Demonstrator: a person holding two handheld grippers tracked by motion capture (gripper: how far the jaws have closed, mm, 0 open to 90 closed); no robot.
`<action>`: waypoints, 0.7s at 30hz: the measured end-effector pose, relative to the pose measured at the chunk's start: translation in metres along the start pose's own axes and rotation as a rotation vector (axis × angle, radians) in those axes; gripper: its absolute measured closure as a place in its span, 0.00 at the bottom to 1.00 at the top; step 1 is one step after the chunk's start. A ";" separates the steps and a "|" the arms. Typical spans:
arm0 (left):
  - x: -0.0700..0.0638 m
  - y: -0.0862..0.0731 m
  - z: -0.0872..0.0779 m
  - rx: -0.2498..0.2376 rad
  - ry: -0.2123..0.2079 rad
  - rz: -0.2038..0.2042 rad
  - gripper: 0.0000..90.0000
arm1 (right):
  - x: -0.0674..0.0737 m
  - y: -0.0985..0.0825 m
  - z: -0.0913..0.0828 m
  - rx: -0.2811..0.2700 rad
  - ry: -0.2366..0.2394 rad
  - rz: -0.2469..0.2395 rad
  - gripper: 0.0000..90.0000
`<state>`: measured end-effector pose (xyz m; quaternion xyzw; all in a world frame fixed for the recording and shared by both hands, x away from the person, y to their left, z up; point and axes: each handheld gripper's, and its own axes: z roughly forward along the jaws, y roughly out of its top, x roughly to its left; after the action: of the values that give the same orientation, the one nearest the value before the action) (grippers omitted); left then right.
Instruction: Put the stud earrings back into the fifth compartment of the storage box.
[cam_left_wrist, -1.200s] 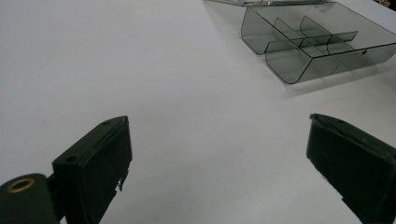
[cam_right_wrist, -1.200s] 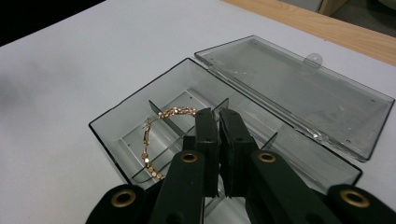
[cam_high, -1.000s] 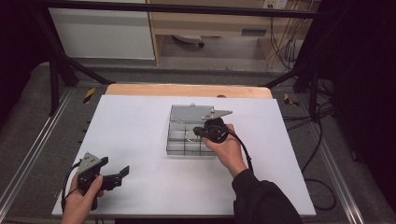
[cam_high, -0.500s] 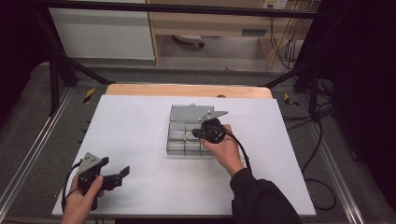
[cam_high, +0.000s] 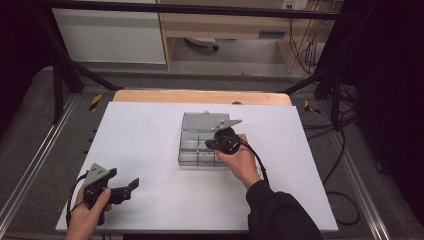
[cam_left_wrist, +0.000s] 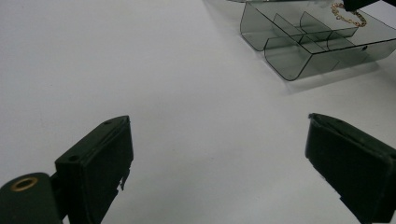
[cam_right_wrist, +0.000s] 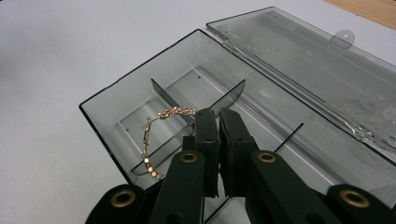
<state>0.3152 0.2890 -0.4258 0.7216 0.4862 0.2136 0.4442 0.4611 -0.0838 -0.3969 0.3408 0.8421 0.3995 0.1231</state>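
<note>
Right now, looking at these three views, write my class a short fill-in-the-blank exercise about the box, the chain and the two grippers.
1. The lid of the clear compartment box is ____.
2. The right gripper holds a ____-coloured chain over the box.
3. The jaws of the left gripper stand ____ above the white table.
4. The divider walls inside the box are made of clear ____.

Missing words: open; gold; open; plastic
</note>
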 end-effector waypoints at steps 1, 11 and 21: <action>0.000 0.000 0.000 0.000 0.000 0.001 0.09 | 0.000 0.000 0.000 -0.001 -0.002 -0.001 0.97; 0.000 0.000 0.001 0.005 -0.001 0.004 0.09 | 0.001 -0.004 0.004 0.024 -0.006 -0.014 0.97; -0.001 0.000 0.001 0.009 -0.005 0.008 0.10 | 0.001 -0.010 0.011 0.055 -0.024 -0.015 0.97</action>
<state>0.3153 0.2879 -0.4267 0.7259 0.4834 0.2114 0.4412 0.4610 -0.0816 -0.4112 0.3425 0.8538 0.3710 0.1268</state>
